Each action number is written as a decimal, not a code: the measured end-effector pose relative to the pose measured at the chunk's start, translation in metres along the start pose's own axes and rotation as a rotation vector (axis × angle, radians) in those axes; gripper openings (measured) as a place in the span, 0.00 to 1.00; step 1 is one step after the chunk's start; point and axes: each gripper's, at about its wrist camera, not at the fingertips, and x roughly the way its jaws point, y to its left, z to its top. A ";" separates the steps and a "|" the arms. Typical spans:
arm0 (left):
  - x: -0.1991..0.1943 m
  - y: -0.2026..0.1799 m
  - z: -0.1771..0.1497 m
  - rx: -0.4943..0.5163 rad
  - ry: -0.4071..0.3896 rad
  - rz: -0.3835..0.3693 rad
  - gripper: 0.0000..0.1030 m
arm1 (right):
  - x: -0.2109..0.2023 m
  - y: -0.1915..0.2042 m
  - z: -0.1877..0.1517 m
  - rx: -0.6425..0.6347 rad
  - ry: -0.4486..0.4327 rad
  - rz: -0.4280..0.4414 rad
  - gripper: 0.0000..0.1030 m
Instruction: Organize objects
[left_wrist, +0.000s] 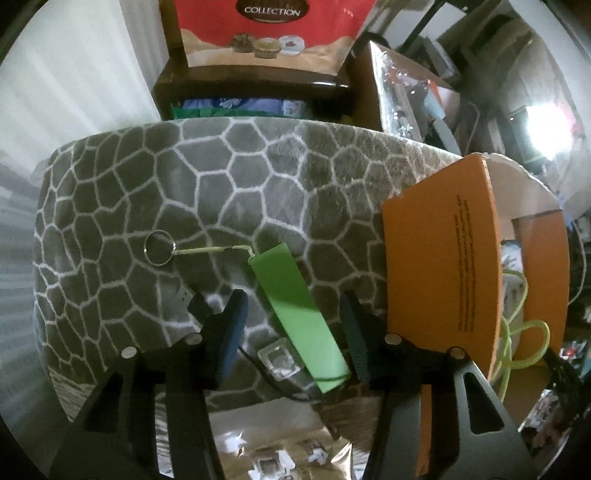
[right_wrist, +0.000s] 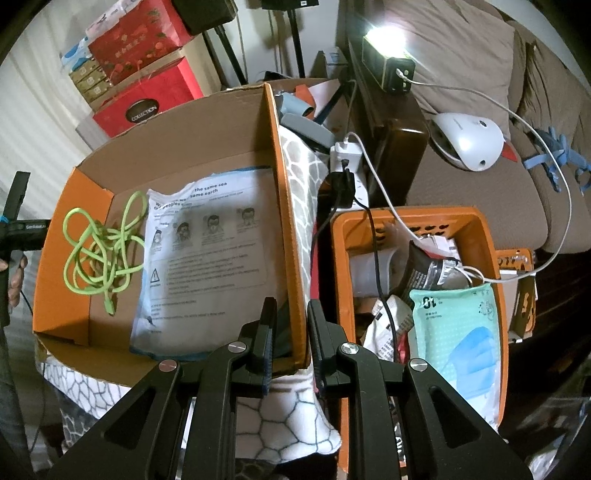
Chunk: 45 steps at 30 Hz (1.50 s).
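The green cord (right_wrist: 103, 251) and mask packet (right_wrist: 207, 254) already lie in the orange box (right_wrist: 288, 236), whose wall the right gripper (right_wrist: 291, 332) pinches between narrow jaws. The green tag (left_wrist: 299, 317) remains loose between the left gripper's (left_wrist: 295, 325) wide jaws, so roughly 1 item is left.

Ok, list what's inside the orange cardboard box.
Inside the orange cardboard box: a tangled green cord and a printed mask packet lying flat. Whatever lies under the packet is covered.
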 end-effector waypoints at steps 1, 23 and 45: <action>-0.003 0.002 -0.002 0.006 -0.003 -0.010 0.49 | 0.000 0.000 0.001 -0.001 0.001 -0.001 0.17; -0.038 0.031 -0.049 0.385 -0.090 0.028 0.58 | -0.002 0.000 0.002 0.004 0.000 0.004 0.18; -0.007 -0.009 -0.070 0.677 -0.211 0.170 0.38 | -0.002 0.002 0.001 0.006 0.002 0.001 0.18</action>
